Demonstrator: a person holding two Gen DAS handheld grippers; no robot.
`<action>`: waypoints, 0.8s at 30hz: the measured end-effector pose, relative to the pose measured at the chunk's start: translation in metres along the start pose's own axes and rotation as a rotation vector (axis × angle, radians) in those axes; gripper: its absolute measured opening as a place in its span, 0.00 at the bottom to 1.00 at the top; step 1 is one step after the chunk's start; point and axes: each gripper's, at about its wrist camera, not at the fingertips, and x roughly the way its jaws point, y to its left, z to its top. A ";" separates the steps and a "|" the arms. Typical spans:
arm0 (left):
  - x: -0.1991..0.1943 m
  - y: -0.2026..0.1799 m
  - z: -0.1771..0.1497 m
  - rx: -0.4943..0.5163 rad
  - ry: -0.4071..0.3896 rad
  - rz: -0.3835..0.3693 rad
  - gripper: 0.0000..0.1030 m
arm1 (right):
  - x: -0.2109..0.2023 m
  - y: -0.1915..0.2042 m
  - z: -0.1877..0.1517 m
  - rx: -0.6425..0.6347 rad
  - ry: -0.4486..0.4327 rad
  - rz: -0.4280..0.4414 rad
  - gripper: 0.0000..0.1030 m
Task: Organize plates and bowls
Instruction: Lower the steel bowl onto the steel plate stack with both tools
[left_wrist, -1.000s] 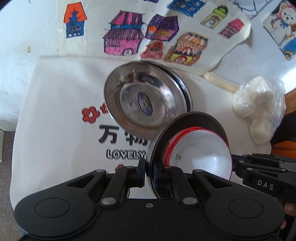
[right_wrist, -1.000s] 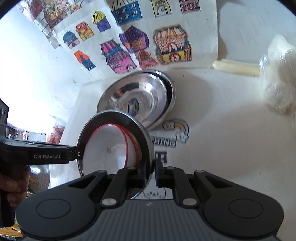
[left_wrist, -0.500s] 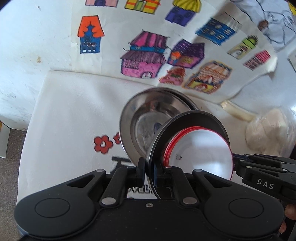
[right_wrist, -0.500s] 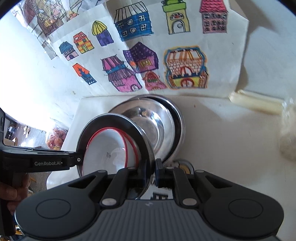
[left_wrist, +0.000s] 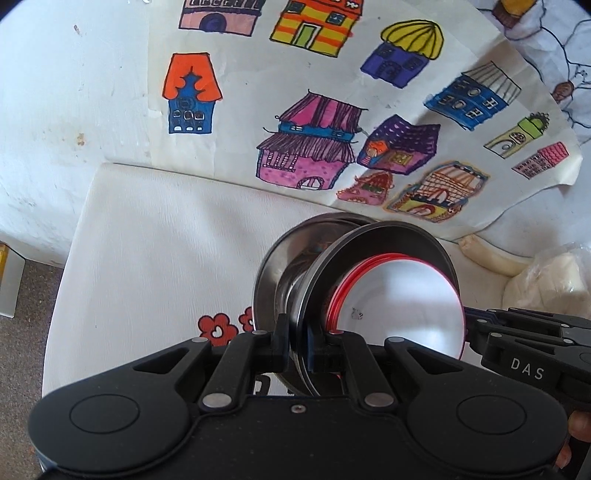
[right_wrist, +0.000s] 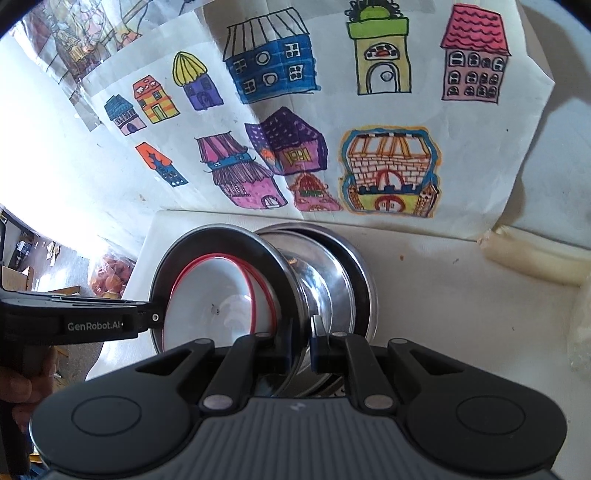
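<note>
Both grippers, left (left_wrist: 297, 345) and right (right_wrist: 299, 345), clamped one steel bowl (left_wrist: 391, 258) above white cloth (left_wrist: 166, 240); house drawings (left_wrist: 332, 110) lay behind the cloth.

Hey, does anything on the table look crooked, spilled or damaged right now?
Nothing is spilled or broken. The only oddity is the house drawing: its right corner curls up instead of lying flat. The steel plates sit in a slightly offset stack.

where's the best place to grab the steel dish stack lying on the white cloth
Take the steel dish stack by its thin flared rim, on the side nearest the cameras. The rim juts out past the bowl wall, so one claw finger can slip under it and the other press on top.
</note>
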 end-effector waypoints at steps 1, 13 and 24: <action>0.001 0.000 0.001 -0.002 0.000 0.001 0.08 | 0.001 0.000 0.001 0.000 0.001 -0.001 0.10; 0.010 0.004 0.009 -0.023 0.008 0.012 0.08 | 0.013 0.002 0.011 0.003 0.012 -0.006 0.10; 0.021 0.004 0.014 -0.020 0.024 0.029 0.08 | 0.026 0.000 0.016 0.024 0.034 -0.013 0.10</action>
